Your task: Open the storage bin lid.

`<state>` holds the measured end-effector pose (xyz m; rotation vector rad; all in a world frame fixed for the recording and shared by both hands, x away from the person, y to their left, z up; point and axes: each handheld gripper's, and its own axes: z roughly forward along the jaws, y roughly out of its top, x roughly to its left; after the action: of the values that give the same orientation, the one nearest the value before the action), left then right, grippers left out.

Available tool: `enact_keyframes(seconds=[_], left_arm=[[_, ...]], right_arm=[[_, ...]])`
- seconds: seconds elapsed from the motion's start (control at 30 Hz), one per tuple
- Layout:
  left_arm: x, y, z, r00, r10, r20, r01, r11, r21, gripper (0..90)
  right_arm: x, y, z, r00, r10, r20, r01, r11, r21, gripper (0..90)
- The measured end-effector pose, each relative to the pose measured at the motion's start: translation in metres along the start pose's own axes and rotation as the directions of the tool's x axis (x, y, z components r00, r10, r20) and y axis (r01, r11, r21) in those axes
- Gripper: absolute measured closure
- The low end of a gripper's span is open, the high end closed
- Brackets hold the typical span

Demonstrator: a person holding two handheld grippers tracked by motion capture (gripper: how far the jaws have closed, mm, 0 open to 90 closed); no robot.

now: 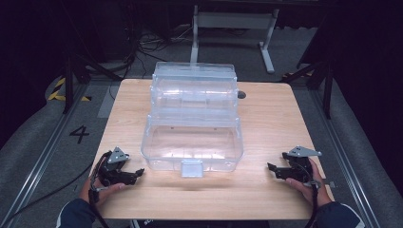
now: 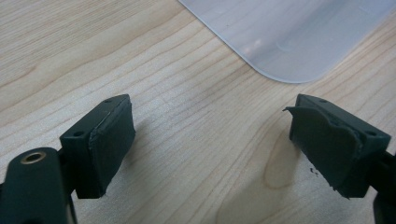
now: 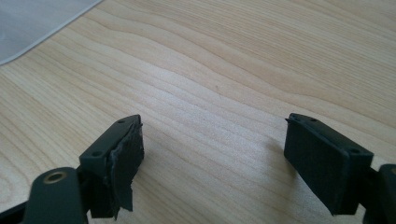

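A clear plastic storage box (image 1: 192, 142) with its lid (image 1: 194, 88) swung up and back stands in the middle of the wooden table (image 1: 266, 118); a latch tab (image 1: 192, 167) hangs at its front. My left gripper (image 1: 138, 173) rests on the table near the box's front left corner, open, with bare wood between its pads (image 2: 109, 142). A rounded corner of the box (image 2: 289, 42) lies just ahead of it. My right gripper (image 1: 271, 167) sits low at the table's right front, open and empty, its pads (image 3: 322, 156) wide apart over wood, the box corner (image 3: 32, 23) off to one side.
A small dark round spot (image 1: 241, 94) sits on the table beside the lid's right side. Beyond the table are a white metal stand (image 1: 233, 28), cables on the floor and a floor mark "4" (image 1: 79, 134). Rails run along both sides.
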<state>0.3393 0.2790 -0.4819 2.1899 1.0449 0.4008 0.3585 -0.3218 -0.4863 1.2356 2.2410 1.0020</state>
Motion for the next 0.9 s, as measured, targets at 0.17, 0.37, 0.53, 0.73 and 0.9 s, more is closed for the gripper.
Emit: enact_keyframes(seconds=[0.17, 0.37, 0.53, 0.73, 0.9], left_arm=[[0.0010, 0.0002, -0.0003, 0.9998, 0.016, -0.011, -0.016, 0.9999, -0.003, 14.5], [0.0002, -0.0002, -0.0007, 1.0000, 0.005, -0.008, -0.005, 1.0000, 0.001, 14.5], [0.0002, -0.0002, -0.0007, 1.0000, 0.005, -0.008, -0.005, 1.0000, 0.002, 14.5], [0.0004, -0.0001, -0.0007, 0.9999, 0.008, -0.009, -0.008, 1.0000, 0.001, 14.5], [0.0007, 0.0002, -0.0006, 1.0000, 0.005, -0.006, -0.005, 1.0000, 0.004, 14.5]], right_arm=[[0.0000, 0.0002, 0.0002, 1.0000, -0.001, -0.002, 0.001, 1.000, 0.001, 19.5], [-0.0003, 0.0012, 0.0015, 1.0000, -0.005, -0.006, 0.005, 1.000, 0.004, 17.9], [0.0002, 0.0019, 0.0022, 1.0000, -0.009, -0.001, 0.009, 1.000, 0.007, 17.2], [0.0000, 0.0019, 0.0024, 1.0000, -0.008, -0.002, 0.008, 1.000, 0.007, 17.1], [-0.0001, 0.0019, 0.0024, 1.0000, -0.006, -0.004, 0.006, 1.000, 0.007, 16.9]])
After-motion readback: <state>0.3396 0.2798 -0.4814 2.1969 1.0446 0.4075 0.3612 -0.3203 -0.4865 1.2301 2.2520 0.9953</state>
